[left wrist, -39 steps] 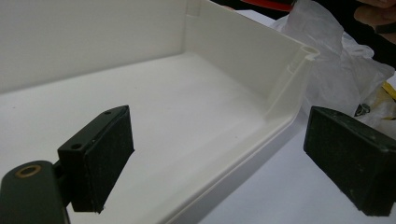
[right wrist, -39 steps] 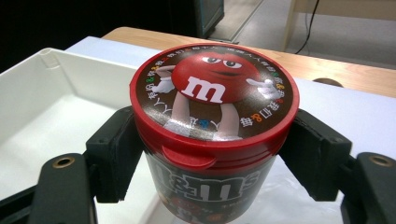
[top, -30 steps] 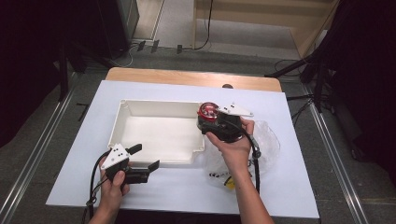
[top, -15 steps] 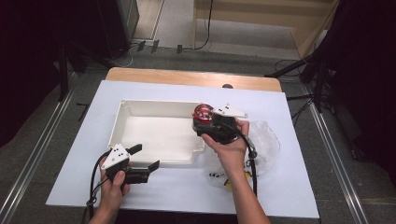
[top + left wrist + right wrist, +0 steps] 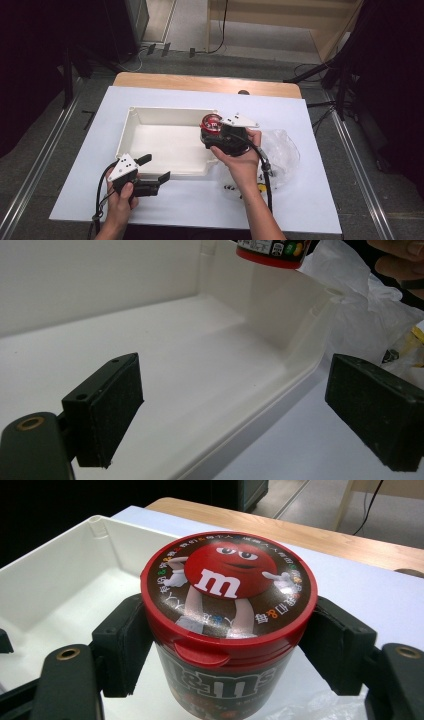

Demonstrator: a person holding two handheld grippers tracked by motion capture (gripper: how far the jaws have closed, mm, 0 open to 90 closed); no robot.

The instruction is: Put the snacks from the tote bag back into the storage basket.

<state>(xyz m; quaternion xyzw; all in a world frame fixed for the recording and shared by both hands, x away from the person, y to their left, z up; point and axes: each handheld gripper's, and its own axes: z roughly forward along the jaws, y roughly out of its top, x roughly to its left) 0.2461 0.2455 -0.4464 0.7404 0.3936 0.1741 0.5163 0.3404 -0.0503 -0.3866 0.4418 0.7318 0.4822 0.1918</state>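
Note:
A brown candy tub with a red lid (image 5: 227, 625) stands upright between the jaws of my right gripper (image 5: 230, 645), which is shut on its sides. In the high view the tub (image 5: 211, 123) hangs over the right end of the white tray (image 5: 150, 116), carried by the right gripper (image 5: 216, 136). From the left gripper view, the tub's red base (image 5: 272, 252) shows above the tray's far corner. My left gripper (image 5: 152, 169) sits near the table's front left, just outside the tray's front wall (image 5: 280, 390), open with nothing between its black pads (image 5: 112, 407).
A crumpled clear plastic bag (image 5: 280, 152) lies right of the tray, with small yellow items under it (image 5: 260, 187). White sheet (image 5: 320, 200) covers the table; a wooden edge (image 5: 200, 82) runs along the back. The tray's floor (image 5: 160, 145) is bare.
The right hand has carried the tub a little to the left, from the tray's right wall to over its right end. The left gripper has kept still.

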